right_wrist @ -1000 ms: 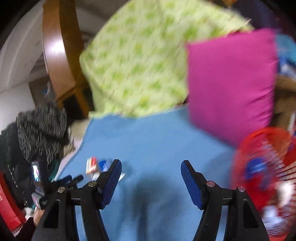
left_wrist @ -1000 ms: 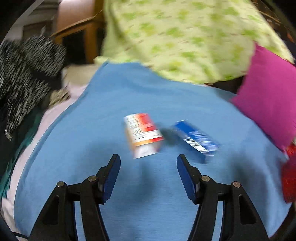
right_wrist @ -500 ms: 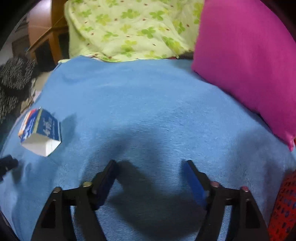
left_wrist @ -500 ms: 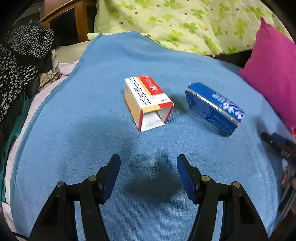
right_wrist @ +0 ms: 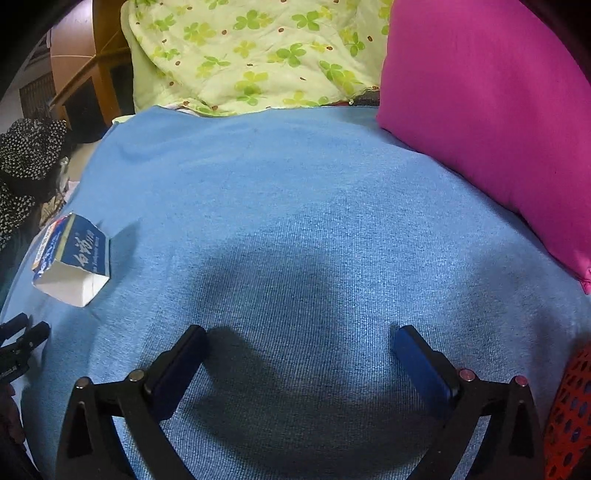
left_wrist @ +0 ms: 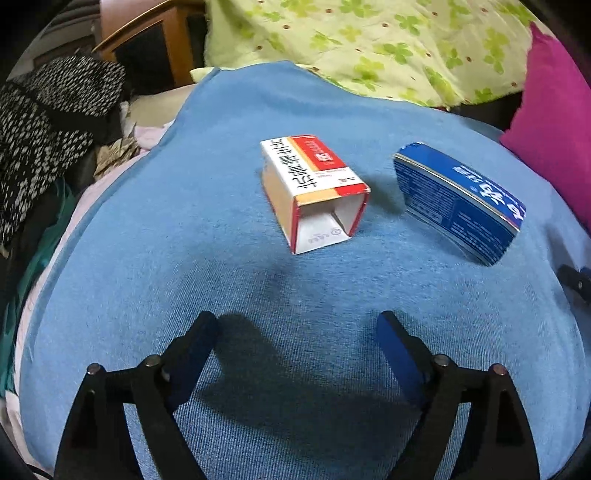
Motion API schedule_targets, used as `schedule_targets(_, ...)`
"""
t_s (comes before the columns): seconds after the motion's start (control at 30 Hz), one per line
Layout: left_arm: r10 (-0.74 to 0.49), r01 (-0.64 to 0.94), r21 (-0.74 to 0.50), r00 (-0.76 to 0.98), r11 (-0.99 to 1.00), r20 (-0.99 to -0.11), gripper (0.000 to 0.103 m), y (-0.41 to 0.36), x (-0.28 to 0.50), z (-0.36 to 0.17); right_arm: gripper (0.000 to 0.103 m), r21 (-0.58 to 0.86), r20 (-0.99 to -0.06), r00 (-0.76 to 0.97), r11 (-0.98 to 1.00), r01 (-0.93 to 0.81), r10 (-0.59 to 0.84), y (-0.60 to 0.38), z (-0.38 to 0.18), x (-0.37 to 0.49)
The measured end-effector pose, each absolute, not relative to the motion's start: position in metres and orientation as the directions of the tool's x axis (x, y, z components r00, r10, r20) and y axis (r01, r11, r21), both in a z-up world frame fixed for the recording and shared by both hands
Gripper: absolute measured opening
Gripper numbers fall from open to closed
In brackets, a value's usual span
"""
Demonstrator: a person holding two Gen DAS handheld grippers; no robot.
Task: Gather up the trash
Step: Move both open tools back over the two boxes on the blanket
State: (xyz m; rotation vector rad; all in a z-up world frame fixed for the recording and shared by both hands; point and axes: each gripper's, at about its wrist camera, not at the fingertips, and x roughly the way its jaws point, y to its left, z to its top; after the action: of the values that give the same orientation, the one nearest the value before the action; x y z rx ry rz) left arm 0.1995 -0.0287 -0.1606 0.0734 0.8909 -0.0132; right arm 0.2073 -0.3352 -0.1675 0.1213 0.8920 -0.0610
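Note:
A red and white carton (left_wrist: pixel 314 188) with an open end lies on the blue blanket (left_wrist: pixel 221 280), just ahead of my left gripper (left_wrist: pixel 297 332), which is open and empty. A blue carton (left_wrist: pixel 458 203) lies to its right; it also shows in the right wrist view (right_wrist: pixel 72 254) at the far left. My right gripper (right_wrist: pixel 301 345) is open and empty, low over bare blanket (right_wrist: pixel 314 221). The red mesh basket (right_wrist: pixel 570 413) shows at the right edge, beside the right gripper.
A magenta pillow (right_wrist: pixel 487 110) lies on the right side of the bed. A green clover quilt (left_wrist: pixel 369 48) lies at the back. Black and white speckled clothing (left_wrist: pixel 44 140) is heaped at the left, with a wooden frame (left_wrist: pixel 147 33) behind.
Both grippers have tilted down and moved closer to the blanket. The two cartons now show larger and nearer in the left wrist view. The basket has slid to the right wrist view's edge.

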Motion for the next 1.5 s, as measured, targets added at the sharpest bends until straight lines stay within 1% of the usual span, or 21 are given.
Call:
schedule_targets(0.07,0.031,0.035,0.069,0.64,0.997,-0.768,0.09,-0.0278,0.1991,-0.1623,0.103,0.076,-0.78,0.626,0.992,0.104,-0.005,-0.3354,-0.1673,0.2079)
schedule_targets(0.13,0.057,0.015,0.087,0.65,0.996,-0.757,0.094,-0.0269,0.202,-0.1651,0.103,0.079,-0.78,0.626,0.991,0.103,-0.003,-0.3356,-0.1672,0.2081)
schedule_targets(0.2,0.068,-0.001,0.089,0.652,0.996,-0.755,0.096,-0.0272,0.2015,-0.1656,0.103,0.077,-0.78,0.626,0.992,0.103,-0.005,-0.3349,-0.1676,0.2085)
schedule_targets(0.53,0.056,-0.012,0.063,0.658,0.998,-0.751,0.1,-0.022,0.2038,-0.1692,0.103,0.078,-0.78,0.625,0.992,0.104,-0.004,-0.335,-0.1681,0.2106)
schedule_targets(1.5,0.04,-0.012,0.043,0.654,0.999,-0.755,0.102,-0.0183,0.2058,-0.169,0.103,0.075,-0.781,0.624,0.992,0.104,-0.006,-0.3353,-0.1685,0.2109)
